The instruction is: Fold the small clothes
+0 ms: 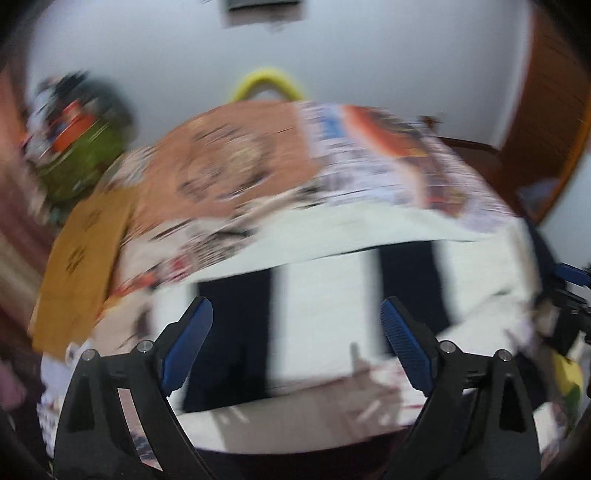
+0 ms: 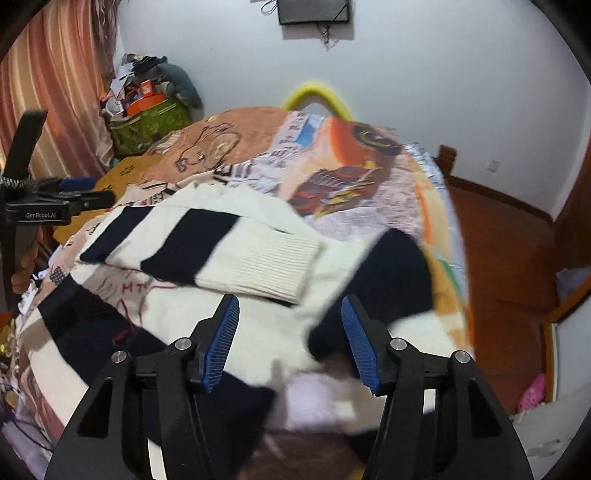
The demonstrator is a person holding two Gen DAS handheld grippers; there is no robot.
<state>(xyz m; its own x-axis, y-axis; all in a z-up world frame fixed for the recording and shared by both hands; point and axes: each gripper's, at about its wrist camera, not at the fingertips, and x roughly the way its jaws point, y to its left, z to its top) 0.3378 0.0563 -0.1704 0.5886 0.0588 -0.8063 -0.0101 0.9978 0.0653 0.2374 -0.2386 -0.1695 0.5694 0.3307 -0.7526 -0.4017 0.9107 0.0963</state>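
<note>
Cream knit with navy bands is filling the middle of the left wrist view: the sweater (image 1: 325,295) is lying flat on the printed bedspread (image 1: 229,162), blurred by motion. The left gripper (image 1: 297,343) is hovering above it with its jaws spread wide and nothing between the blue pads (image 1: 186,345). A mustard cloth (image 1: 85,258) is lying at the bed's left edge, and a green bag (image 1: 79,162) piled with clutter is standing beyond it by the wall. A yellow hoop (image 1: 267,79) is showing behind the bed's far end. At the far right edge, part of the right gripper (image 1: 570,317) is just coming into frame; its jaws cannot be made out from here.

In the right wrist view the sweater (image 2: 236,258) is sharper. One sleeve (image 2: 207,251), ending in a ribbed cream cuff (image 2: 280,264), is lying folded across the body of the garment. A dark band of the knit is sitting near the right edge of the bed, in front of the right finger. The right gripper (image 2: 290,341) is hanging over the near part of the sweater, jaws apart and gripping nothing. The left gripper (image 2: 55,205) is showing side-on at the left edge, above the mustard cloth (image 2: 122,173). A striped curtain (image 2: 55,85) is hanging behind it, and a dark screen (image 2: 314,11) is mounted high on the white wall (image 2: 424,74).
</note>
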